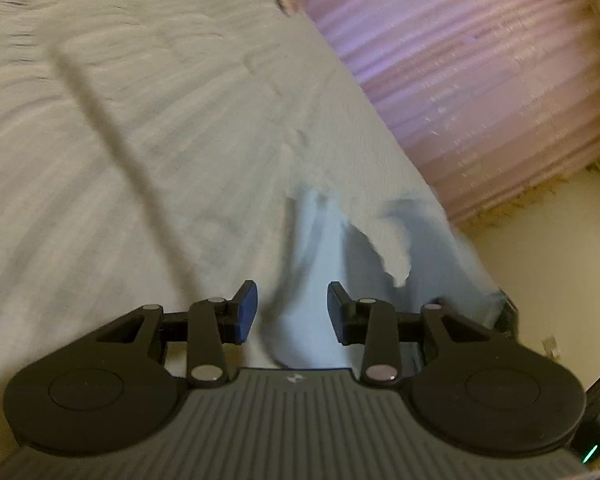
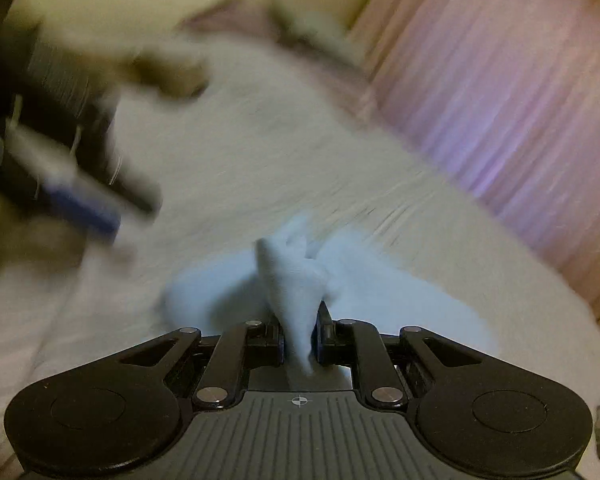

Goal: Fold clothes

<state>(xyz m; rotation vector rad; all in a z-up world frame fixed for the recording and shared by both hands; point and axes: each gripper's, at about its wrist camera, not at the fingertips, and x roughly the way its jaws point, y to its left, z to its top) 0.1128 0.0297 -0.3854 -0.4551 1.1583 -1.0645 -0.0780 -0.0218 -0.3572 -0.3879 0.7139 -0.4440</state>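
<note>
Between the fingers of the right gripper a bunched peak of a pale blue, soft knitted garment is pinched tight, the jaws pressed together on the cloth so that a pointed tuft stands up just ahead of them and a short tail hangs back toward the gripper body. To either side of those fingers, more of the same cloth spreads in loose lobes over the white striped bed cover. Ahead and to the left of the right gripper, the other tool shows only as a dark blur with a blue pad.

The left gripper is spread wide and holds nothing. Straight ahead of its gap and a little to the right, the pale blue garment drapes near the edge of the bed cover, with a darker fold further right. Beyond that edge hangs a pink pleated curtain. A thin dark line crosses the bed cover ahead and to the left; blur hides what it is.

The cloth looks light, limp and stretchy: it should sag from any single hold and bunch rather than keep a crease. It is not fragile or slippery. My judgement is that hems, corners or seams are the best holds, one per gripper and kept apart, so that the fabric hangs flat. How far the folding stands cannot be told.
</note>
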